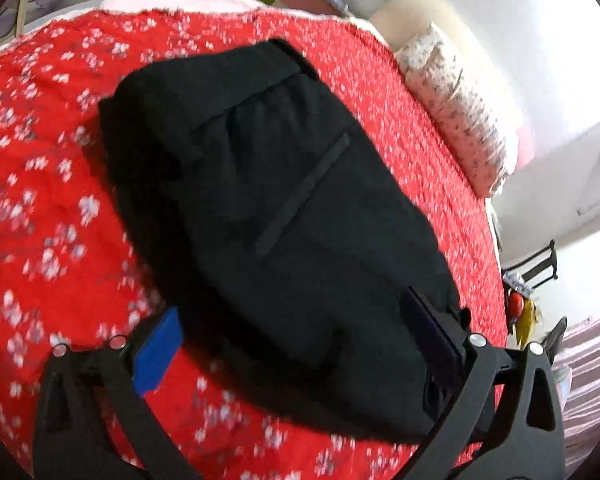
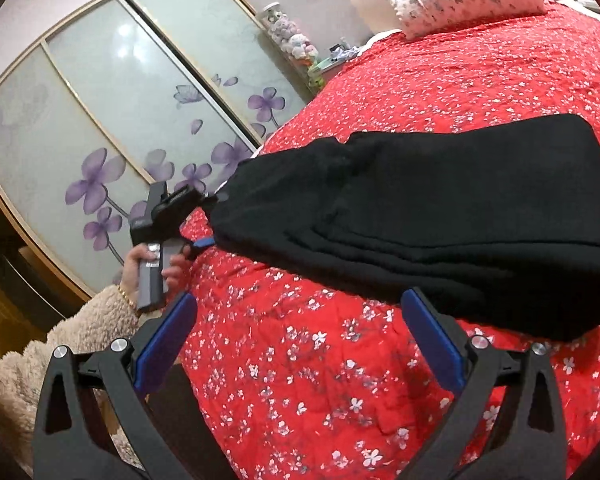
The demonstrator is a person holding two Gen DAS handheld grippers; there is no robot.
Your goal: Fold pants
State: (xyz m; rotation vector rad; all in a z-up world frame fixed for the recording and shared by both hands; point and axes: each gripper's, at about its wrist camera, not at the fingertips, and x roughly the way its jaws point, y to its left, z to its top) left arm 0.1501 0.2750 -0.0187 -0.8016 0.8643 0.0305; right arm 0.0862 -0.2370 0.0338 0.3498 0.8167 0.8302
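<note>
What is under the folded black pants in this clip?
The black pants lie folded in layers on the red floral bedspread, which shows all around them. Whatever lies directly beneath the pants is covered, though nothing bulges. Both the left gripper and right gripper are open.

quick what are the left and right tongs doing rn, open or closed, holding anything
Left tongs: open, straddling the near edge of the folded black pants, not clamped on them.
Right tongs: open, empty, over the red bedspread beside the pants.
</note>
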